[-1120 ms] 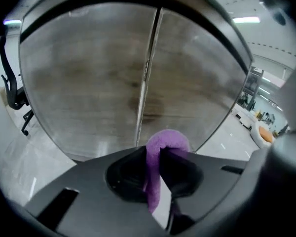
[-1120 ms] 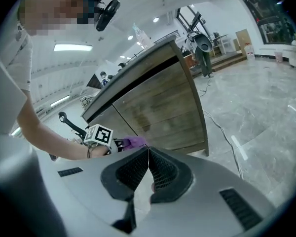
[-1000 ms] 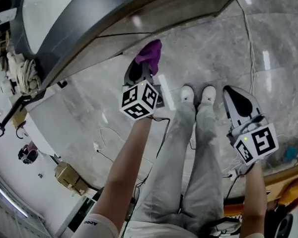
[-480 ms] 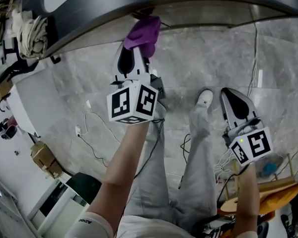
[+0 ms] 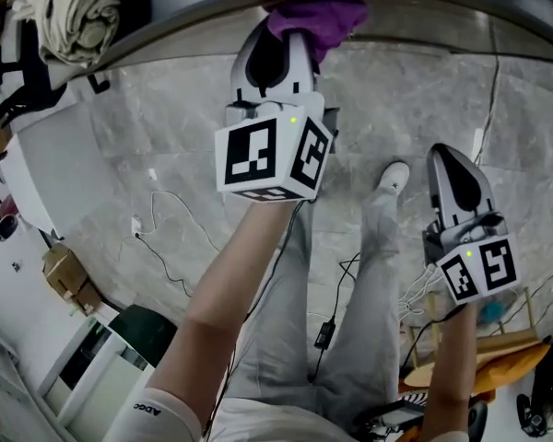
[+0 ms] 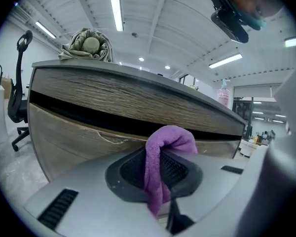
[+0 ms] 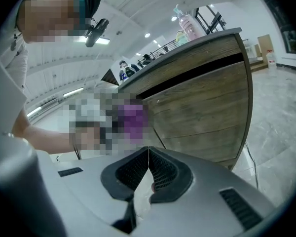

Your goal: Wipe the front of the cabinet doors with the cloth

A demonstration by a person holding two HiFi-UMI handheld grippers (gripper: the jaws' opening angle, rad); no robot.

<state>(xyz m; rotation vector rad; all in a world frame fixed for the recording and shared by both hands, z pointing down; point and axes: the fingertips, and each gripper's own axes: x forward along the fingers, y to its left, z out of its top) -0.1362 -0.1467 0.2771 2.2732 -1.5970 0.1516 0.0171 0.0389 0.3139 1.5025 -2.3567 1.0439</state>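
My left gripper (image 5: 290, 37) is shut on a purple cloth (image 5: 318, 18), whose bunched end sits against the wooden cabinet front (image 6: 103, 132) just under the dark gap below the counter top. In the left gripper view the purple cloth (image 6: 164, 157) hangs pinched between the jaws, right in front of the cabinet (image 6: 138, 100). My right gripper (image 5: 456, 178) hangs lower at the right, shut with nothing in it, away from the cabinet. The right gripper view shows that gripper (image 7: 148, 154) with jaws touching and the cabinet doors (image 7: 202, 107) beyond it.
A bundled beige cloth (image 5: 74, 7) lies on the counter top at the left. Cables (image 5: 166, 247) trail over the grey marble floor (image 5: 166, 155). The person's legs and a white shoe (image 5: 392, 175) stand between the grippers. A pink bottle (image 7: 190, 23) stands on the counter.
My left gripper has risen and moved right with the purple cloth, up to the cabinet front under the counter edge. The right gripper has stayed low at the right.
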